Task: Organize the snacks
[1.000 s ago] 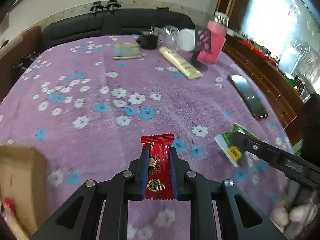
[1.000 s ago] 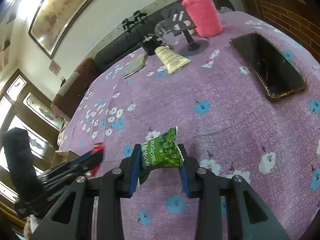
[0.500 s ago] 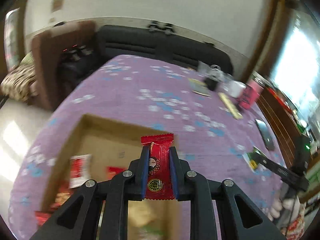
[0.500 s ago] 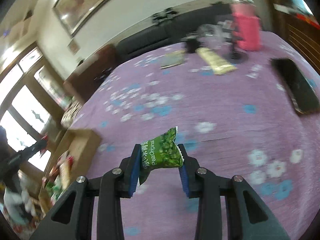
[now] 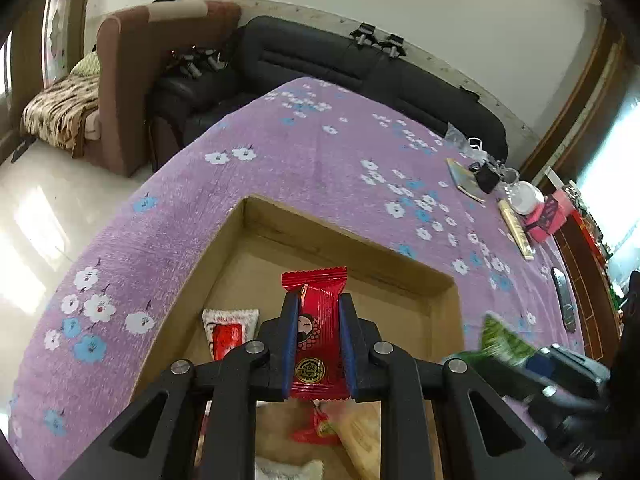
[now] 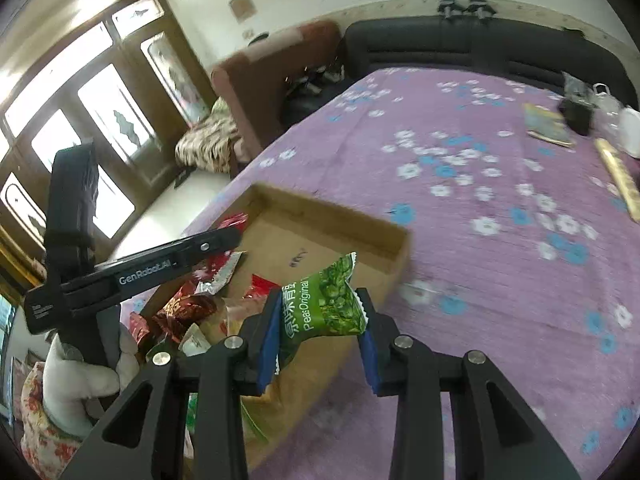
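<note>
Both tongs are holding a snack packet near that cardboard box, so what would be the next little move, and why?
Probably open the left tongs and let the red packet drop. It already hangs over the open cardboard box, where other snacks lie. The right tongs, gripping the green pea packet, seem to sit nearer the box's edge, so they would likely follow.

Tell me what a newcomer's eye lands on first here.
The shiny red candy wrapper clamped in the left gripper above the open brown cardboard box. Next, the green crinkly pea packet pinched in the right gripper at the box's edge, over the purple flowered tablecloth.
</note>
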A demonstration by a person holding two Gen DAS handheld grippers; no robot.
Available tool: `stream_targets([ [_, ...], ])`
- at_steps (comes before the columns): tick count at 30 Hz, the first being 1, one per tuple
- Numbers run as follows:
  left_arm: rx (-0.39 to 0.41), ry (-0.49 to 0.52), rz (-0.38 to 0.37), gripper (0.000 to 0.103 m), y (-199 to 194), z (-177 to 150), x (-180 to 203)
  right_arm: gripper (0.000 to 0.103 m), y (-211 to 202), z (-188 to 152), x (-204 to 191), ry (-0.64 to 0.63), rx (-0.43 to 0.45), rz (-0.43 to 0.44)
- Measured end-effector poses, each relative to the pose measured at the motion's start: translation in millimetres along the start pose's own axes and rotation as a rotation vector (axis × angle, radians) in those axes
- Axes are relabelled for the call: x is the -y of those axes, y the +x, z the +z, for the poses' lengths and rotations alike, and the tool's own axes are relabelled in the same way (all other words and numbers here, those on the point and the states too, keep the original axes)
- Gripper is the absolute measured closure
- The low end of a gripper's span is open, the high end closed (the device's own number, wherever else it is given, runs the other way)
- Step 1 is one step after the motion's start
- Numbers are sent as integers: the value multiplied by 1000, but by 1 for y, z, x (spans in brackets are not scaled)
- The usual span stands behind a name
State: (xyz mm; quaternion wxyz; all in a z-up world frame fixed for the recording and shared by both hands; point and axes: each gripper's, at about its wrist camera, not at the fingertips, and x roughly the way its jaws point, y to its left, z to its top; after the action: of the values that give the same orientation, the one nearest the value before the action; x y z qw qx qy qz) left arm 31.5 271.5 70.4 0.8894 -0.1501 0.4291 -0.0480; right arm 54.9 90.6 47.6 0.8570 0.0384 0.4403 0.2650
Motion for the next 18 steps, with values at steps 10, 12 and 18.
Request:
stream_targets([
  [10,6,-41,0,52,4,2,-14,68,53,3,-12,-21,-71,-35],
  [12,29,-41,-6,49,-6,0,-15,68,48,3,-14,-29,-43,-43],
  [18,105,-29,-19,40,-40,-8,-6,57,6,7,-13,-25,68,-81],
])
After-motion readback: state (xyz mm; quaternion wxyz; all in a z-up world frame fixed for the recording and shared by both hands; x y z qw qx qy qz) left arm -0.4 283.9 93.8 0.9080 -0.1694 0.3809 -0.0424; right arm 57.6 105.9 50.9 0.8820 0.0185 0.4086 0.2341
